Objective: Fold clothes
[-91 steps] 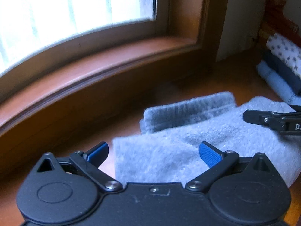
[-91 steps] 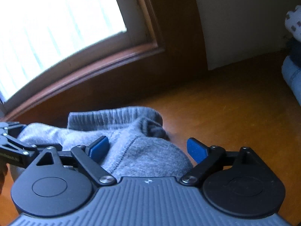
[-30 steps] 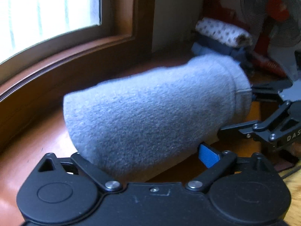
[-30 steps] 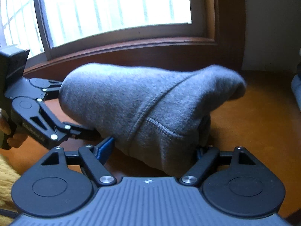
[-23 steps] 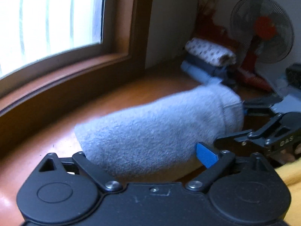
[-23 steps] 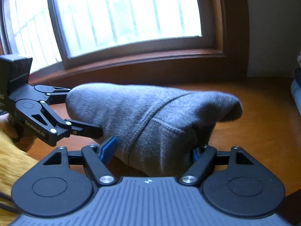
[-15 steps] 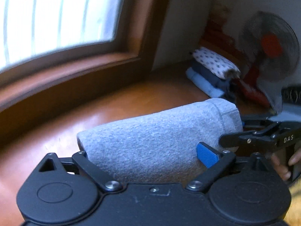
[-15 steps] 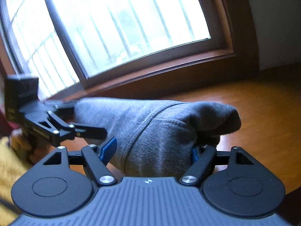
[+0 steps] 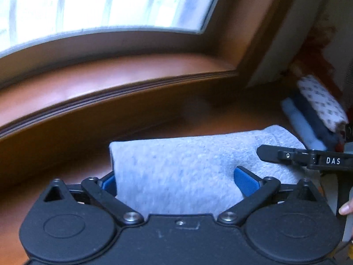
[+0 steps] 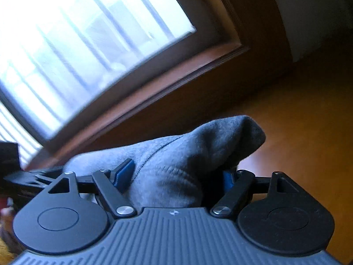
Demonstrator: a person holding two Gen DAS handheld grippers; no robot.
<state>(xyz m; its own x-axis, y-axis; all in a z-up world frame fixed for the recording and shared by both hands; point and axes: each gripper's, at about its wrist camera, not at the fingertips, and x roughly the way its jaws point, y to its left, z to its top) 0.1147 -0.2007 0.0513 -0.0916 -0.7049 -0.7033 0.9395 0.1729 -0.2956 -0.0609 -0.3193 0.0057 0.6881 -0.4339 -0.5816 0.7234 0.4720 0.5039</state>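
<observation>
The grey garment, folded into a thick bundle, sits between both claws just above the wooden worktop. The left claw and right claw each grip 1 end. Keeping both ends level should stop the folds slipping apart.

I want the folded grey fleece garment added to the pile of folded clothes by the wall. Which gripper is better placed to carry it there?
Probably the right gripper: it holds the grey fleece garment at the end nearest the pile of folded clothes. The left gripper grips the farther end.
</observation>
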